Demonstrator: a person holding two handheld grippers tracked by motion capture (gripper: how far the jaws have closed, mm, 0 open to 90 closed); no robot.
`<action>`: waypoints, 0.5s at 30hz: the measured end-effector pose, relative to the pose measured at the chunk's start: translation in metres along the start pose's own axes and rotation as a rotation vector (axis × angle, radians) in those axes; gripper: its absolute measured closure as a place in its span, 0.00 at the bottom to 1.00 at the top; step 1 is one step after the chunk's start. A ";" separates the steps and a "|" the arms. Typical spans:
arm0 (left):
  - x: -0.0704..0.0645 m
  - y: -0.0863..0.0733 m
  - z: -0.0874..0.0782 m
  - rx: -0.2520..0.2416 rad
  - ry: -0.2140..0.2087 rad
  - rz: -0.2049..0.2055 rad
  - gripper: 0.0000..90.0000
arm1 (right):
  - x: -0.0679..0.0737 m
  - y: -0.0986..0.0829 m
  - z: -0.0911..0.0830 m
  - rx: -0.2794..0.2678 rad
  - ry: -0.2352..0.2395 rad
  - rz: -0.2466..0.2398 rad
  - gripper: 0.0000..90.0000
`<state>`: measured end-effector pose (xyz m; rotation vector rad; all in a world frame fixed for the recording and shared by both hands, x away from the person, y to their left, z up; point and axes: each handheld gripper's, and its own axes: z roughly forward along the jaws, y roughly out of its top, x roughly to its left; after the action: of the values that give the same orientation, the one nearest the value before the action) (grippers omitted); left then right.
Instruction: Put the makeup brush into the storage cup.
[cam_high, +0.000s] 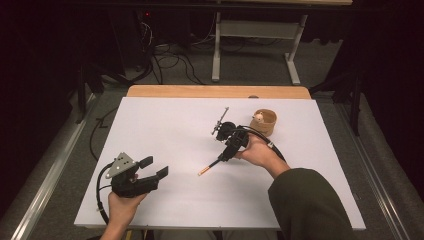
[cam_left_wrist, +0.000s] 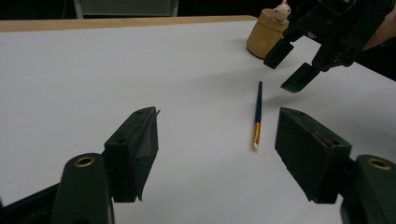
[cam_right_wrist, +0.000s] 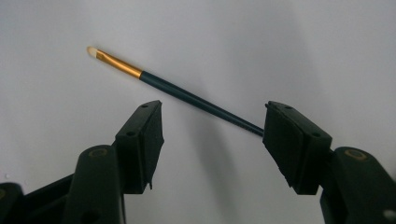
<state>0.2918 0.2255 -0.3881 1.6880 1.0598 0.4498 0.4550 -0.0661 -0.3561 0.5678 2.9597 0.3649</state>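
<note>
A thin paintbrush (cam_high: 210, 166) lies on the white table, with a dark handle, a gold ferrule and a pale tip that points toward the front left. My right gripper (cam_high: 226, 154) hangs just over its handle end, open. In the right gripper view the brush (cam_right_wrist: 187, 95) runs slantwise between the spread jaws of that gripper (cam_right_wrist: 212, 107), which do not touch it. My left gripper (cam_high: 155, 167) rests low at the front left, open and holding nothing. The left gripper view looks past its own open jaws (cam_left_wrist: 217, 114) at the brush (cam_left_wrist: 258, 112) and the right gripper (cam_left_wrist: 289, 67).
A tan round cup (cam_high: 267, 127) with a small pale figure at its rim stands behind the right hand; it appears as the cup (cam_left_wrist: 261, 42) at the far right in the left gripper view. The white sheet (cam_high: 165, 125) ends at a wooden back edge (cam_high: 215, 91). Cables and table legs lie beyond.
</note>
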 end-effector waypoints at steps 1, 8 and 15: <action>0.000 0.000 0.000 0.000 0.000 0.000 0.34 | 0.000 0.000 0.000 0.000 0.000 0.000 0.44; 0.000 0.000 0.000 0.002 0.000 -0.004 0.34 | 0.000 0.003 0.008 0.013 0.016 -0.023 0.45; 0.000 0.000 0.001 0.008 0.000 0.000 0.34 | -0.004 0.003 0.016 0.036 0.029 -0.020 0.44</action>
<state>0.2923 0.2253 -0.3887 1.6948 1.0627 0.4467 0.4617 -0.0614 -0.3703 0.5415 3.0030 0.3214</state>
